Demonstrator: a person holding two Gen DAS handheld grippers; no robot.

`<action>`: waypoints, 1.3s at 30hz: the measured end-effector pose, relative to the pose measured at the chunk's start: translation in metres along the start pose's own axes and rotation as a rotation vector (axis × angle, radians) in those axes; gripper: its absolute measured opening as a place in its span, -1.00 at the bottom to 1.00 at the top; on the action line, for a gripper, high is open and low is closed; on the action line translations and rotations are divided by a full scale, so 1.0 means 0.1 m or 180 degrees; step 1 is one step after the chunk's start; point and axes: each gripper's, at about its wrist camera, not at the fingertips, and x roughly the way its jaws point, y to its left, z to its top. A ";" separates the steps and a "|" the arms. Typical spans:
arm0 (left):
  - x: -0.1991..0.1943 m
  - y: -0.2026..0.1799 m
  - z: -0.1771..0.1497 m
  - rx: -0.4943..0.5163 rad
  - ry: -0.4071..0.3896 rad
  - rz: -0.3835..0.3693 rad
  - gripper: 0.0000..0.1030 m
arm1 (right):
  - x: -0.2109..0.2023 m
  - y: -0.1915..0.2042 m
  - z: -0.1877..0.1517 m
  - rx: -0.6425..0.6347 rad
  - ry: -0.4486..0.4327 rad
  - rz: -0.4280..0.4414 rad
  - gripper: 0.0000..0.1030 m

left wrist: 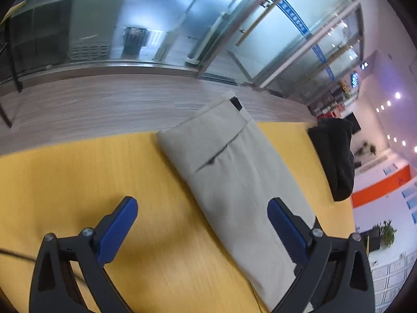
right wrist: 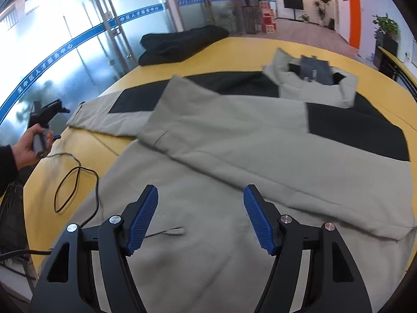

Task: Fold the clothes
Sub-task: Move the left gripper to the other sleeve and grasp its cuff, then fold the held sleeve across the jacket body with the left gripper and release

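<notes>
Holding the left gripper (right wrist: 48, 109) off the table's left edge, a hand (right wrist: 27, 147) keeps its 2 fingers spread wide, empty. A black cable (right wrist: 75, 182) loops beside the grey-and-black jacket (right wrist: 234, 140), spread across the yellow table (right wrist: 78, 146). Right gripper (right wrist: 200, 219) hovers over the hem, fingers wide, gripping nothing.

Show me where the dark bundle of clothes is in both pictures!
Left wrist view: the black folded garment lies at the right, on the far edge of the yellow table, beyond the grey sleeve.
Right wrist view: it lies at the upper middle-left, on the table's far edge by the glass wall.
Shared landmark: the blue band along the glass wall.
</notes>
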 end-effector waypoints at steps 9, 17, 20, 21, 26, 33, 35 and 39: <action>0.24 -0.19 0.03 0.0457 -0.0245 0.0046 0.93 | 0.23 0.22 -0.05 -0.0035 0.0213 0.0024 0.33; 0.29 0.08 0.17 0.0056 -0.0227 -0.0028 -0.77 | 0.27 0.20 -0.15 0.0015 0.0302 0.0058 0.33; 0.17 0.04 0.17 -0.0004 -0.0299 -0.0240 -0.93 | 0.25 0.18 -0.21 0.0033 0.0308 0.0080 0.33; 0.09 -0.02 0.17 -0.0006 -0.0338 -0.0334 -0.94 | 0.23 0.17 -0.22 0.0043 0.0304 0.0085 0.33; -0.48 -0.69 0.00 0.0345 -0.0528 -0.0901 -0.96 | 0.05 0.08 -0.25 0.0113 0.0203 0.0085 0.33; -1.57 -2.47 -1.27 0.1313 -0.0350 -0.2045 -0.96 | -0.53 -0.21 -0.20 0.0365 -0.0212 0.0046 0.33; -1.79 -2.92 -1.80 0.1544 -0.0173 -0.2294 -0.96 | -0.80 -0.34 -0.19 0.0444 -0.0399 0.0011 0.33; -1.97 -3.61 -3.01 0.1831 0.0281 -0.2661 -0.95 | -1.38 -0.65 -0.24 0.0594 -0.0732 -0.0124 0.33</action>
